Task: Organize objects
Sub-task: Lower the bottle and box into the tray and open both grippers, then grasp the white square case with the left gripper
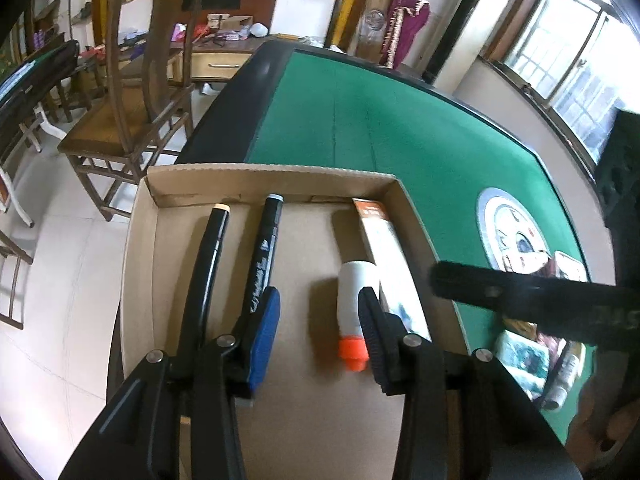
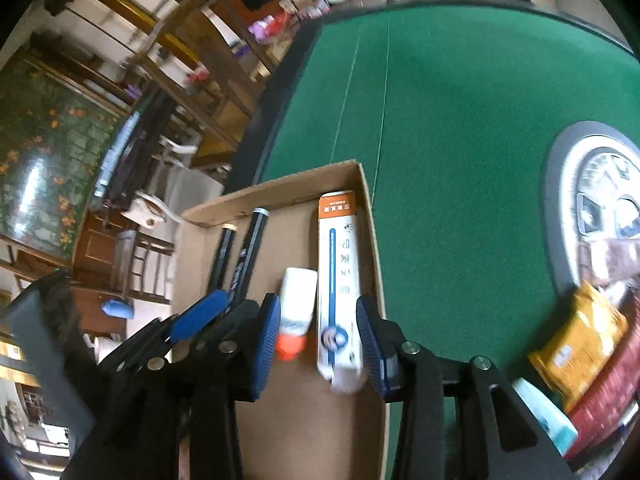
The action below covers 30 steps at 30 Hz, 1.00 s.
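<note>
An open cardboard box (image 1: 260, 172) sits at the near left corner of the green table (image 1: 400, 120). Inside it lie two black markers (image 1: 264, 252), a white bottle with an orange cap (image 1: 356, 300) and a long white and orange carton (image 1: 384, 240) along the right wall. My left gripper (image 1: 318, 336) hovers open over the box floor, the bottle lying beside its right finger. In the right wrist view, my right gripper (image 2: 320, 340) stands open above the bottle (image 2: 298, 300) and the carton (image 2: 338, 280); both lie between its fingers, unpressed. The box (image 2: 280, 184) is below.
The table's round centre disc (image 2: 600, 208) lies to the right. Near it sit a yellow packet (image 2: 580, 344), a red packet (image 2: 608, 400) and a white and teal tube (image 2: 548, 416). A wooden chair (image 1: 132, 120) stands left of the table on the tiled floor.
</note>
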Tool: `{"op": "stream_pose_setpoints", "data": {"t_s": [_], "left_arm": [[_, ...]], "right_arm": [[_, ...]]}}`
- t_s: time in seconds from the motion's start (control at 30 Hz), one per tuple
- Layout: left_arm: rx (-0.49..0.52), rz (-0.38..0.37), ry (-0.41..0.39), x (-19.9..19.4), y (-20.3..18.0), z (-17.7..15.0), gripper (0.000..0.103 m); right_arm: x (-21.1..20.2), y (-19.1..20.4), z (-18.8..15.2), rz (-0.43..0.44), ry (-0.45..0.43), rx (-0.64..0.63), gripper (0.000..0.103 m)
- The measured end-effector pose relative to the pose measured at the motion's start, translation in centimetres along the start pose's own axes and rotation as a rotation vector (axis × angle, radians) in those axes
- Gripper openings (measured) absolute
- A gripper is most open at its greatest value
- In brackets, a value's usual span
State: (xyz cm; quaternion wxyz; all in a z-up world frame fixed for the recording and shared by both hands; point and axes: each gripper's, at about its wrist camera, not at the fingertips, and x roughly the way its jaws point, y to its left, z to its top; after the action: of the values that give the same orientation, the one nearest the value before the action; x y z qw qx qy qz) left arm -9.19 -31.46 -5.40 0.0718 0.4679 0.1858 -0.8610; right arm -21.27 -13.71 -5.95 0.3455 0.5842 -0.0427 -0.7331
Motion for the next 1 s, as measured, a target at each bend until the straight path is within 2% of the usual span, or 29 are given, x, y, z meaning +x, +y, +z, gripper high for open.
{"op": "stream_pose_setpoints", "data": {"t_s": [0.1,0.2,0.3,0.37,0.47,0.5,0.57,0.73,0.8,0.87,1.0], "left_arm": [[0.015,-0.053,-0.004,-1.1,-1.0,-0.3,0.039],[0.073,-0.123,0.009,-2.0,-3.3,-0.6,0.039],[0.163,-0.193,0.042,-2.3,-6.6,-1.2,0.039],[0.227,-0.242,0.088,-1.8,-9.2,-1.9,0.039],[0.286,-0.239,0.140,-1.1,-12.0,-2.7,0.039],[0.291,-0.266,0.193,-0.5,-13.1,-3.1,0.039],[0.263,-0.285,0.231,-0.1,-13.9,-4.1,0.041],[0.206,-0.271,0.278,0.7,-15.9,-7.7,0.041],[0.195,-0.239,0.283,0.9,-16.4,-8.5,0.041],[0.212,-0.186,0.268,0.6,-16.9,-9.3,0.042],[0.273,-0.144,0.249,0.0,-18.1,-10.8,0.046]], "right_arm": [[-3.9,-1.6,-2.2,0.023,-0.059,0.029,0.044],[-8.0,-4.4,-4.7,-0.009,-0.121,0.066,0.050],[-11.7,-7.7,-7.8,-0.048,-0.161,0.117,0.051],[-13.7,-10.1,-10.0,-0.069,-0.172,0.154,0.052],[-15.5,-12.9,-12.5,-0.064,-0.173,0.211,0.052],[-16.0,-13.7,-13.2,-0.062,-0.166,0.222,0.052],[-17.0,-15.0,-14.6,-0.062,-0.170,0.241,0.052],[-19.4,-18.3,-17.9,-0.051,-0.184,0.278,0.054],[-20.0,-19.8,-19.0,-0.052,-0.184,0.297,0.055],[-20.2,-20.8,-19.5,-0.043,-0.178,0.308,0.055],[-20.4,-21.8,-20.1,-0.028,-0.169,0.294,0.055]]}}
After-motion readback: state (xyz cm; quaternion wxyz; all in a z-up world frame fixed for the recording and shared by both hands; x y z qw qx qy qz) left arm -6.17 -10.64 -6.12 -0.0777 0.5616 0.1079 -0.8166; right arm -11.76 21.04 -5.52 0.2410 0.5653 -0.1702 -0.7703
